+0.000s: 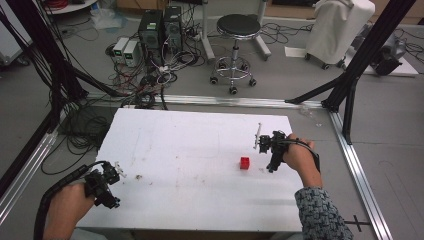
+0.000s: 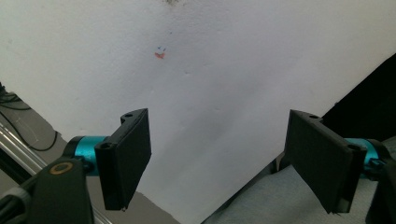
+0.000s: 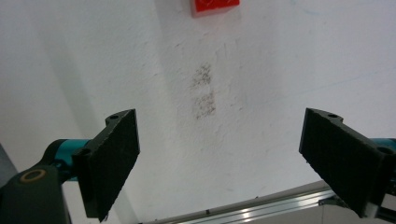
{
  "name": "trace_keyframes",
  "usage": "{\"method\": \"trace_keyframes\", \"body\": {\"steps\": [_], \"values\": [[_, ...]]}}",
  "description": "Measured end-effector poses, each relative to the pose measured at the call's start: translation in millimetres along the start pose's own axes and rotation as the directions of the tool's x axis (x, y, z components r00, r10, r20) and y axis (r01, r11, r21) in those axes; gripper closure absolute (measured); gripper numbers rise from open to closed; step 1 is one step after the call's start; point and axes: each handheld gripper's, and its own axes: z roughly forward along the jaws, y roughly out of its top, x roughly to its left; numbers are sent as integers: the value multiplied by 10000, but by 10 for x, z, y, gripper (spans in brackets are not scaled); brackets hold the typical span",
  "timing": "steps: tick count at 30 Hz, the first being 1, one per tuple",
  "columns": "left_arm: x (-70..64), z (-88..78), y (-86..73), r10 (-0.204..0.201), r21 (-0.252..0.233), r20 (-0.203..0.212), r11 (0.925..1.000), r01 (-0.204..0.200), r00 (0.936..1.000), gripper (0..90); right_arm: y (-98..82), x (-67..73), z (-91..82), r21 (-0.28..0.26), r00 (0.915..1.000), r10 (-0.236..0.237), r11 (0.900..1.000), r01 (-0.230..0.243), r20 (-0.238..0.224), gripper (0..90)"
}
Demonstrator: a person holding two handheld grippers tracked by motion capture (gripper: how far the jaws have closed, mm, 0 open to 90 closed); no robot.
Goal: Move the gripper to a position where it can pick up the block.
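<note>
Jaws spread, right gripper point(image 3: 219, 163) near red block point(image 3: 215, 5).

The left gripper point(image 2: 217, 161) held its two black jaws wide apart over the white table point(image 2: 224, 74); nothing lay between them; a small red mark point(image 2: 159, 55) sat farther off; grey fabric point(image 2: 261, 200) showed below.

grey floor point(image 1: 280, 90), black stool point(image 1: 239, 26), cables point(image 1: 160, 75)
</note>
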Motion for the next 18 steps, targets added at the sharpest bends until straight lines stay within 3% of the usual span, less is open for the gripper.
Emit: {"method": "trace_keyframes", "body": {"steps": [6,9,18], "values": [[-1,4,-1,-66,-22,-6,10000,66,10000,231,116,-43,66,-21,9993,-360,9994,360,-52,116],[7,-2,-4,-33,-4,-50,10000,33,10000,231,219,-74,140,24,9967,-813,9967,813,-29,116],[24,-7,-23,-84,0,-52,10000,84,10000,231,432,-81,268,-131,9940,-1078,9941,1076,-201,116]]}}
